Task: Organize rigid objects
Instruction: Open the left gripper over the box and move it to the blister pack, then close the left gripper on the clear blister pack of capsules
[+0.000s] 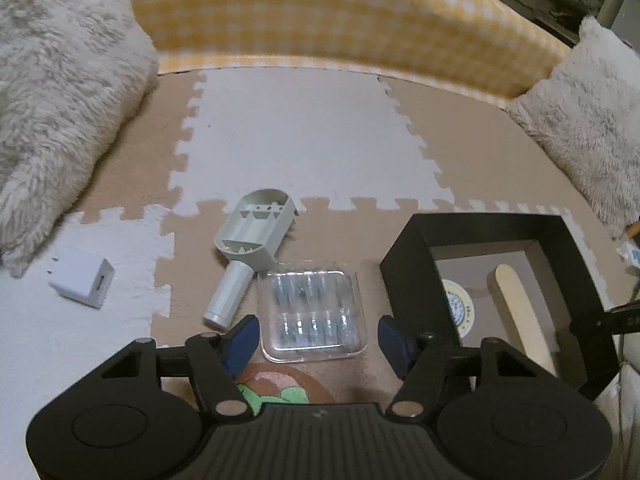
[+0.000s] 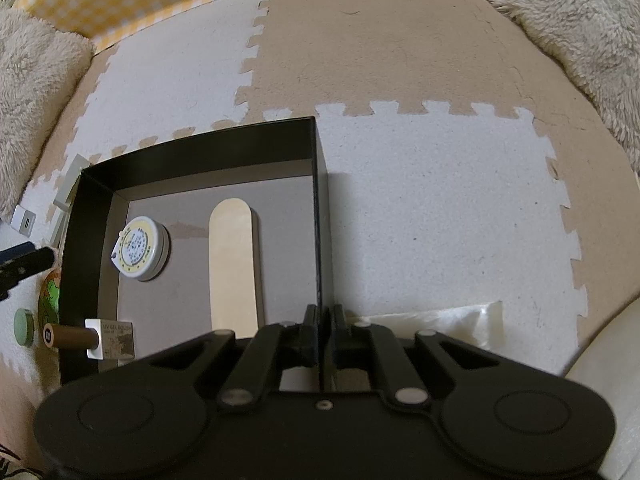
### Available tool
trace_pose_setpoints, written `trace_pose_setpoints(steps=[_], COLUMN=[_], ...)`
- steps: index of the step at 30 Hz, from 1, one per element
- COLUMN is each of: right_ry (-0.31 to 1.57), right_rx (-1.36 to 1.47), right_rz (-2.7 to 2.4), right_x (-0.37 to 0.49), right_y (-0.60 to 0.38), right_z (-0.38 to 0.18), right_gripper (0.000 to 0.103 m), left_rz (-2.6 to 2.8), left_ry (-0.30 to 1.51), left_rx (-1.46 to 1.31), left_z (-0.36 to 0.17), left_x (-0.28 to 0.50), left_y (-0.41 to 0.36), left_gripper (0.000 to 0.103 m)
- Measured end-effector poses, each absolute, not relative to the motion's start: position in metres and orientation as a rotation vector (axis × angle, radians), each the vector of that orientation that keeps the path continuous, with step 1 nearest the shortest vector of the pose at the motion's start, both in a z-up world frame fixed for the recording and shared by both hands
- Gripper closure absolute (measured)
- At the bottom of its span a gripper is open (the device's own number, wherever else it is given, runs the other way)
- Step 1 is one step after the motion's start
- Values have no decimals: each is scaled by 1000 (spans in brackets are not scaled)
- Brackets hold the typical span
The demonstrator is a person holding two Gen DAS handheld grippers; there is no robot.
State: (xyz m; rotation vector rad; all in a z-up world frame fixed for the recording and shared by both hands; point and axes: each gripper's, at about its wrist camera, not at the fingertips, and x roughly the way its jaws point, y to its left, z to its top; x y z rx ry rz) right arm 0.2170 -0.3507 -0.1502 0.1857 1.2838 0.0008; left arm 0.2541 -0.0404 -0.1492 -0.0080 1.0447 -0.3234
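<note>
Fingers of the left gripper (image 1: 318, 338) stand spread around a clear plastic case (image 1: 313, 314); the right gripper (image 2: 322, 334) pinches the black box's wall (image 2: 320, 216).

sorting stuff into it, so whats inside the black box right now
In the black box: a round tin, a flat wooden stick and a gel polish bottle lying at the near-left wall. The right gripper covers the box's near corner, so anything there is hidden.

Dim, warm indoor light, with soft shadows beside the black box (image 2: 320, 184). Both fisheye views bow strongly and darken at the corners. The left wrist view is soft and slightly blurred; the right is sharper.
</note>
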Motion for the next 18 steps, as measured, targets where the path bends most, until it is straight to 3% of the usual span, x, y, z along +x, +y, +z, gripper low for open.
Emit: trace_pose_setpoints(steps=[13,15,18], right_ry=[1284,1284,1285], right_rx=[190,189,185], right_rz=[3,3,3], right_x=[218,218,218], right_y=[-351,-351,-351], right_z=[-151,-151,-151], right_gripper=[97,97,97], left_rz=[-330,-355,-376], left_ry=[1009,1002,997], left_rx=[102,139,225], left_z=[-171,-174,-179], left_x=[259,257,253], left_y=[-55,-58,-64], left_gripper=[37,29,28])
